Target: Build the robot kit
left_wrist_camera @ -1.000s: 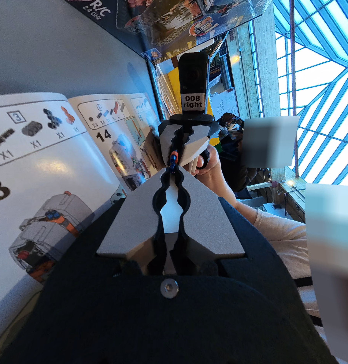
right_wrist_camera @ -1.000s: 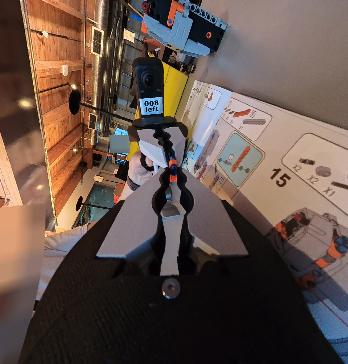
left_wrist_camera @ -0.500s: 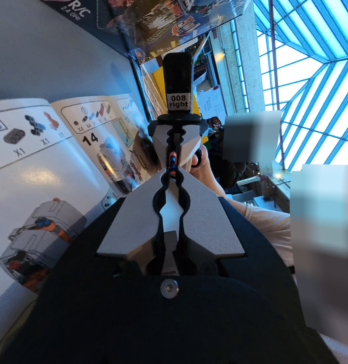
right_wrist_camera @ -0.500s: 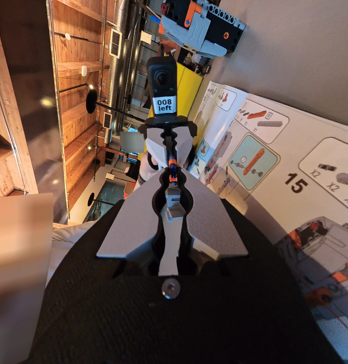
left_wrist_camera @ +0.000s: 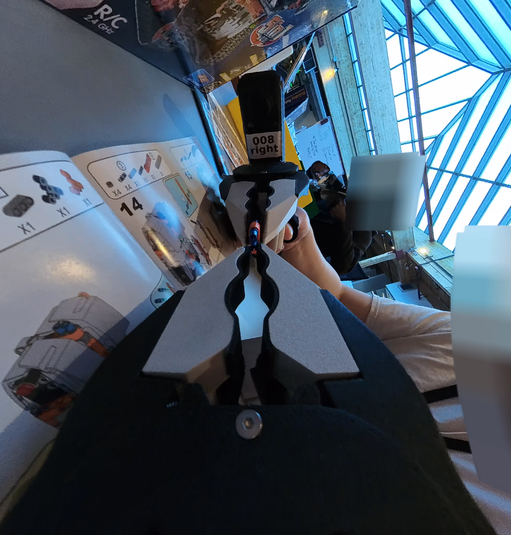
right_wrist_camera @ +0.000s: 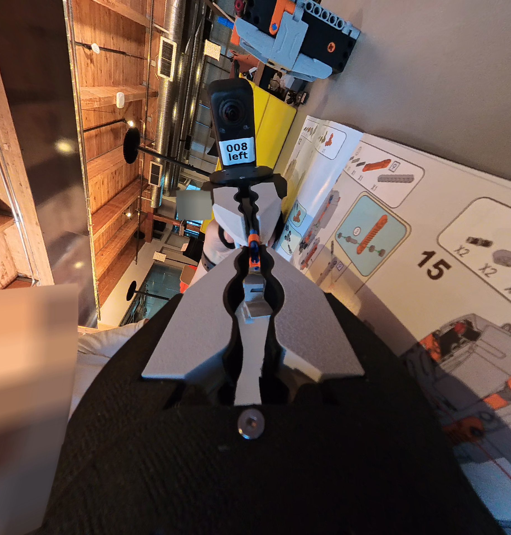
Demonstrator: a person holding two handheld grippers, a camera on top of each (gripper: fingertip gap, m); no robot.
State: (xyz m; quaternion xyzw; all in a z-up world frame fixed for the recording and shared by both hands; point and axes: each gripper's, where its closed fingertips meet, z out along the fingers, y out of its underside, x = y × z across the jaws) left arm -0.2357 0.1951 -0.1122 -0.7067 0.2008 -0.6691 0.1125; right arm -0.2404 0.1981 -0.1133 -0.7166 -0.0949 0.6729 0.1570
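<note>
My left gripper (left_wrist_camera: pixel 253 251) and my right gripper (right_wrist_camera: pixel 253 256) point at each other, tip to tip, in the air above an open instruction booklet (left_wrist_camera: pixel 75 260). Between the tips is a small orange and blue part (left_wrist_camera: pixel 253 231) on a thin black axle. Both grippers are shut on it, one at each end. In the right wrist view the part (right_wrist_camera: pixel 253 249) runs from my own tips into those of the left gripper (right_wrist_camera: pixel 251 242). In the left wrist view the right gripper (left_wrist_camera: pixel 255 241) faces me, with a hand (left_wrist_camera: pixel 300 249) behind it.
The booklet (right_wrist_camera: pixel 422 231) lies on a grey table (left_wrist_camera: pixel 60 101). A partly built grey, black and orange brick model (right_wrist_camera: pixel 295 40) sits farther along the table. A dark toy box (left_wrist_camera: pixel 219 26) lies at the table's far end. A yellow cabinet (right_wrist_camera: pixel 271 121) stands beyond. Both grippers' tips are close together, under 4 cm apart.
Both grippers stay shut and tip to tip on the small part. The pair has drifted slightly over the booklet, and the background has shifted a little.
</note>
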